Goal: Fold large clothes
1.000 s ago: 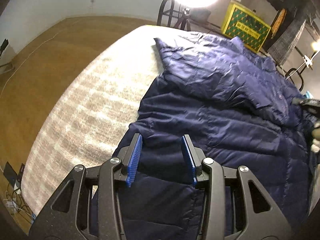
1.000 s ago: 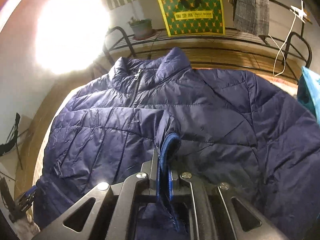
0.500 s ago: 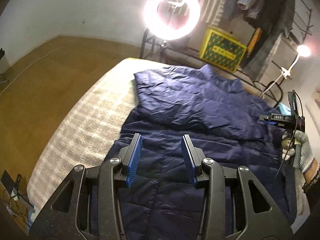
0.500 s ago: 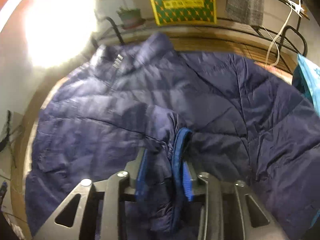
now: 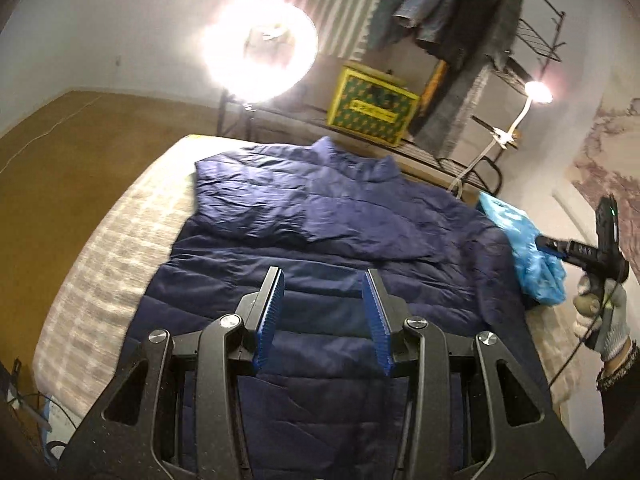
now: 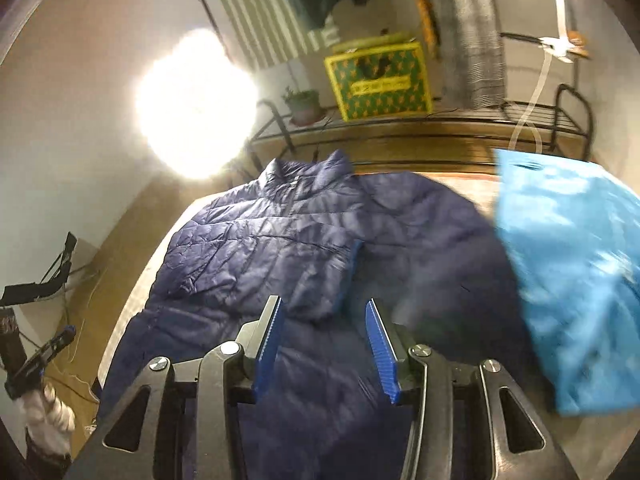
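Jacket (image 5: 320,232), a large navy quilted garment, lies spread face-up on the bed (image 5: 100,248), collar toward the far end near the metal rack (image 5: 400,144). One sleeve (image 6: 264,256) is folded across the chest, its cuff resting near the garment's centre line; the other sleeve area on the right lies flat and extends toward the bright blue bag (image 6: 568,272) placed at the right edge of the bed, touching or overlapping the jacket there. Left gripper (image 5: 323,316) hovers above the near hem with its jaws parted and nothing between them. Right gripper (image 6: 324,344) hangs above the lower chest, its jaws opening, with no fabric between the pads; the folded sleeve cuff lies just beyond its fingertips (image 6: 272,328). The right gripper also shows at the right edge of the left wrist view, carried by a gloved hand (image 5: 600,316) clear of the garment. Step in hand, as judged: the first sleeve fold is set down and released, and both grippers are clear of the cloth between folds. The next move likely calls for taking the remaining sleeve or right side panel, which requires reaching to the right edge near the blue bag, pinching only the jacket fabric, and carrying it across the chest without disturbing the sleeve already laid. The slippery padded fabric may spring back, so a firm bite on a seam or cuff is advisable.
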The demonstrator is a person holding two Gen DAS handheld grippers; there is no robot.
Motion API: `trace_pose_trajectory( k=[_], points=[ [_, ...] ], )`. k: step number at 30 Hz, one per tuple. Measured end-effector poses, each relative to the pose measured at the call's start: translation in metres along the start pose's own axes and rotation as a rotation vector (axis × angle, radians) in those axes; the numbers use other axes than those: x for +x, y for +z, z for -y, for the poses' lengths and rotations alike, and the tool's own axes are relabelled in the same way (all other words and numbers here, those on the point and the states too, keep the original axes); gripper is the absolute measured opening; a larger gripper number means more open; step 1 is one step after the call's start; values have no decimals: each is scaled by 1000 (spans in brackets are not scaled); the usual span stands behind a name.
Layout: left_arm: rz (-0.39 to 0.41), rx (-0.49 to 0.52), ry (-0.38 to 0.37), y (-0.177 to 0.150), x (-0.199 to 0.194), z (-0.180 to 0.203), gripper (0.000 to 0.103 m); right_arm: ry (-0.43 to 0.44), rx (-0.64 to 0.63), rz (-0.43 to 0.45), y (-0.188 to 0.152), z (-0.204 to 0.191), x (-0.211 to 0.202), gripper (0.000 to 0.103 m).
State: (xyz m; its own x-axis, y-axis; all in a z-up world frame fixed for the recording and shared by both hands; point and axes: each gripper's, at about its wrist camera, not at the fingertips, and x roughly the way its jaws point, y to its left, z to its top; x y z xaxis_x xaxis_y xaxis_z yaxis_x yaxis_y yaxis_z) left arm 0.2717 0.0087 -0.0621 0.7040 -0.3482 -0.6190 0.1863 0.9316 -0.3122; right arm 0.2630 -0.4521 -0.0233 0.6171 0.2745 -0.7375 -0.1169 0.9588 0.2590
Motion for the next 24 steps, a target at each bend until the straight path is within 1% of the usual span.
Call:
trace_pose_trajectory(
  k=[3,6,10,11,13,16,18,24],
  points=[
    [-9,11,-42,-7,-4,18,41,-53,37,11,-30,23,-37,44],
    [-29,49,-74,-15,-2,39,42,-100,101,7,-67,50,-67,44],
    [-46,95,-97,-24,1,63,41,-151,188,2,-117,83,-100,45],
    [-52,100,-108,-25,2,68,41,-165,208,0,-130,90,-108,46],
    [-65,109,-132,-30,4,79,41,-173,256,-7,-152,102,-119,47],
    [-80,137,-150,-37,9,94,41,-183,325,-22,-183,115,-130,48],
    [-94,146,-166,-42,11,101,41,-182,373,-31,-202,122,-134,50],
    [-133,171,-187,-54,18,115,41,-213,476,-95,-252,142,-129,52]
  ],
)
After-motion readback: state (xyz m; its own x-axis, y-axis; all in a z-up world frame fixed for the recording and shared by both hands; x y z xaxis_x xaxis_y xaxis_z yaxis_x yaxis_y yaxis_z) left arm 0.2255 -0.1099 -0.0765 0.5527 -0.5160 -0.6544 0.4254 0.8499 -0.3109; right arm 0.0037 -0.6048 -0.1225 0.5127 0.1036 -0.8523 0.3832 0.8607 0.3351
